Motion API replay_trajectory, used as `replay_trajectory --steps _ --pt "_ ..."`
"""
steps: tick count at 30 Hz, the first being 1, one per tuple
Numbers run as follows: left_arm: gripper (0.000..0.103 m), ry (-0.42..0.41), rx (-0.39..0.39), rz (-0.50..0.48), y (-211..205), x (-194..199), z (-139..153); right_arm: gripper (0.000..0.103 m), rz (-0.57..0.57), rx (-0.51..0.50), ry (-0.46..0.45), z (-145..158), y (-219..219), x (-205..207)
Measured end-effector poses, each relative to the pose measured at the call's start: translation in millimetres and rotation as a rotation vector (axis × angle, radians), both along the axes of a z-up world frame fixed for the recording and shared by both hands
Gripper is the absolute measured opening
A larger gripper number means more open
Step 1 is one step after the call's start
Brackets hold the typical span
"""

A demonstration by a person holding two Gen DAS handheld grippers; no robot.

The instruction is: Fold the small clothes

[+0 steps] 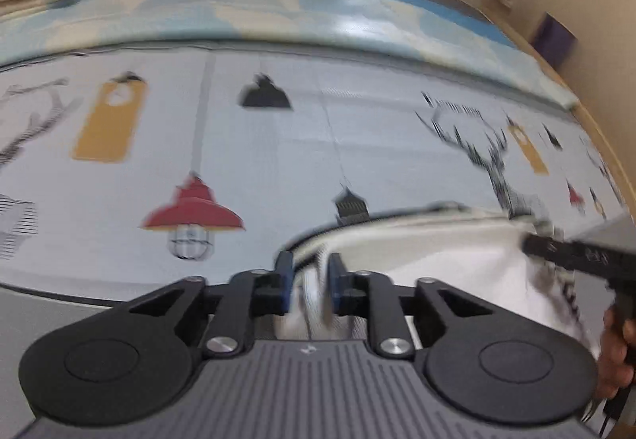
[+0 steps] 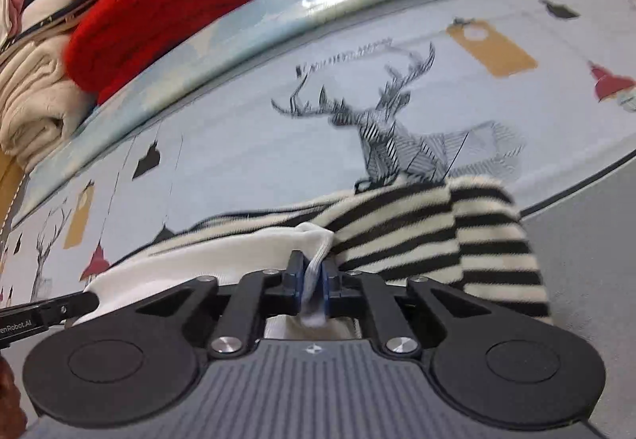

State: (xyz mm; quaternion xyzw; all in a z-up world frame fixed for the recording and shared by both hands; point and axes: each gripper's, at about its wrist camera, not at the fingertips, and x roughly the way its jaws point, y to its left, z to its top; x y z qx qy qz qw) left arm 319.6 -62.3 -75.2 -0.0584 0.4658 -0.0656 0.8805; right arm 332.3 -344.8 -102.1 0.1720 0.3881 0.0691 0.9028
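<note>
At the near edge of the bed [image 2: 246, 144], the garment [image 2: 429, 224] lies bunched across my two grippers, its long axis running left to right between them. My right gripper [image 2: 313, 276] has its fingers clamped on a white fold of it, the cloth pinched tight between the blue pads, with the black-and-white striped part spilling to the right of that grip. My left gripper [image 1: 310, 280] holds the other end: white cloth runs up between its fingers [image 1: 284, 282], which stand nearly together, but blur keeps me from saying whether the pads truly press it or only flank it. In the left wrist view the right gripper [image 1: 572, 252] shows at the right, on the same white cloth [image 1: 445, 252], so both hands are near each other, with the garment slack between.

By my reckoning the coming move is to spread or lift the piece onto the open printed sheet beyond, and that stretch looks free of obstacles. Well away at the far side sit a red blanket [image 2: 167, 1] and a cream towel [image 2: 35, 109], stacked on a pale blue cover [image 1: 278, 13]; they should not interfere unless I carry the garment far across.
</note>
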Motion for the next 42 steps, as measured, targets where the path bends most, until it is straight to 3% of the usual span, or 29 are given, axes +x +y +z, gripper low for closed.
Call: replay_trajectory --steps 2,4,6,9,11,13,15,16,17,19,21,22,24,25,30,32,40,42 --pt "0.023 -0.104 0.015 -0.016 2.9 -10.9 31.9 0.02 -0.047 -0.052 -0.045 14.5 -4.6 -10.4" --pt "0.024 -0.174 -0.005 -0.101 0.9 -25.8 55.5 0.026 -0.083 -0.108 -0.118 36.7 -12.3 -28.8" --pt "0.024 -0.176 -0.069 -0.207 -2.9 -40.7 61.2 0.028 -0.048 -0.091 -0.18 55.8 -17.0 -49.9" --pt "0.024 -0.054 -0.055 -0.357 -22.1 -54.6 33.5 0.035 0.111 -0.041 -0.225 71.1 -12.2 -85.8" --pt "0.024 0.013 0.051 -0.411 -36.5 -59.6 1.3 0.038 0.229 -0.002 -0.195 67.3 -6.0 -107.2" --pt "0.024 -0.021 0.137 -0.439 -42.0 -67.5 -22.7 0.039 0.333 -0.03 -0.106 47.1 3.7 -121.4" --pt "0.024 -0.018 0.103 -0.395 -38.3 -64.7 -13.6 0.039 0.371 -0.182 0.017 14.4 13.8 -123.2" --pt "0.028 0.007 0.069 -0.323 -33.2 -62.3 -2.2 0.039 0.348 -0.219 0.055 1.8 12.2 -122.7" --pt "0.03 0.012 0.03 -0.26 -27.1 -63.9 9.1 0.039 0.319 -0.181 0.072 -1.3 5.4 -122.3" --pt "0.046 0.027 -0.058 -0.155 -12.7 -68.7 33.1 0.04 0.265 -0.108 0.06 10.9 -5.4 -124.9" --pt "0.055 0.056 -0.095 -0.078 -2.0 -80.2 48.3 0.051 0.228 -0.08 -0.007 28.8 -18.9 -139.1" --pt "0.065 0.062 -0.117 -0.05 4.5 -89.8 52.8 0.056 0.21 -0.071 -0.017 30.7 -25.0 -144.6" --pt "0.081 0.075 -0.15 -0.003 14.3 -107.2 51.4 0.08 0.161 -0.06 0.003 28.9 -40.4 -154.6" --pt "0.084 0.086 -0.168 0.025 14.6 -113.4 47.8 0.084 0.126 -0.062 0.028 25.5 -47.7 -158.4" --pt "0.084 0.209 -0.247 0.141 12.8 -131.0 -7.7 0.085 0.023 0.003 0.183 -6.9 -75.1 -160.2" --pt "0.084 0.23 -0.267 0.145 9.6 -124.2 -22.9 0.085 0.017 0.029 0.219 -16.0 -78.1 -163.7" --pt "0.089 0.33 -0.49 0.182 29.3 -105.6 -59.6 0.085 0.055 0.102 0.234 -28.3 -68.2 -157.3" --pt "0.086 0.327 -0.494 0.161 27.8 -102.4 -63.4 0.074 0.06 0.092 0.219 -26.8 -63.6 -155.2"
